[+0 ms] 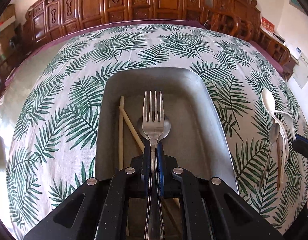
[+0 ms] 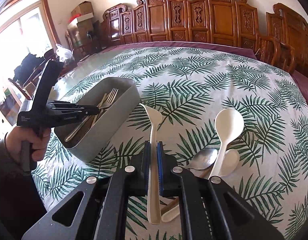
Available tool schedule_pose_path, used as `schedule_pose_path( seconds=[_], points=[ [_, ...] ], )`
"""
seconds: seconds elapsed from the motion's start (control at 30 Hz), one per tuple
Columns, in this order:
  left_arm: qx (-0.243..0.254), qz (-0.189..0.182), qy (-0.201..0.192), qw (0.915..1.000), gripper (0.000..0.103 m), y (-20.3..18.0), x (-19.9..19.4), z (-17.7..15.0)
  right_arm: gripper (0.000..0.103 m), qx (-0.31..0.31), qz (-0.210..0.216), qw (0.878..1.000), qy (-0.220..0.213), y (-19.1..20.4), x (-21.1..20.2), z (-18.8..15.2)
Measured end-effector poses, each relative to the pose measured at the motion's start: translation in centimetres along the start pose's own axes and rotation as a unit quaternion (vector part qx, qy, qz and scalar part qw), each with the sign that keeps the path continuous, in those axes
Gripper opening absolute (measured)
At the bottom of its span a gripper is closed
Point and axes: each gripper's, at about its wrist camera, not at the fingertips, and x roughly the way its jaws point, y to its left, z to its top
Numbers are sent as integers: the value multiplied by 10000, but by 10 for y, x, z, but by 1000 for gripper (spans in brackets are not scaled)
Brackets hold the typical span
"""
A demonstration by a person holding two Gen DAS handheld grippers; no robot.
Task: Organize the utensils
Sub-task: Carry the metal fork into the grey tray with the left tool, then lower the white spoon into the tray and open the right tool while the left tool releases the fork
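Table under leaf-print cloth [image 2: 194,84], grey tray [image 2: 114,124], loose white and metal spoons [image 2: 228,124]

We see a grey rectangular metal tray [image 1: 212,108] straight ahead of and beneath the left claw [image 1: 154,150]. A silver steel fork [image 1: 153,124] is clamped by its neck between that claw's pads, tines pointing away, over a steel spoon [image 1: 167,124] and pale chopsticks [image 1: 122,120] lying inside. In the right claw [image 2: 154,150] we hold a white plastic spoon [image 2: 153,120] edgewise; to its right lie a bigger white ladle-shaped spoon [image 2: 228,124] and a steel spoon bowl [image 2: 204,158].
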Motion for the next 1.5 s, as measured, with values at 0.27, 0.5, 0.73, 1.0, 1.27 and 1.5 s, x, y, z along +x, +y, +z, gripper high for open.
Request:
schedule_pose_path(
  seconds=[0.27, 0.5, 0.73, 1.0, 1.27, 1.5],
  points=[
    [-75, -53, -145, 9999, 7, 5, -10, 3, 8, -25, 38, 10000, 44, 15, 9, 1],
    [-121, -27, -435, 9990, 17, 13, -30, 9, 8, -17, 196, 9998, 2, 36, 15, 14],
    [-267, 21, -629, 9977, 27, 28, -44, 13, 8, -81, 392, 9991, -119, 64, 24, 42],
    [-542, 48, -746, 9957, 27, 55, -54, 13, 8, -28, 467, 9988, -125, 84, 47, 66],
    [-722, 71, -819, 9940, 27, 71, -61, 13, 8, 182, 528, 9984, -6, 92, 74, 79],
    [-814, 154, -943, 9921, 43, 81, -68, 13, 8, 410, 632, 9971, 96, 100, 96, 85]
  ],
)
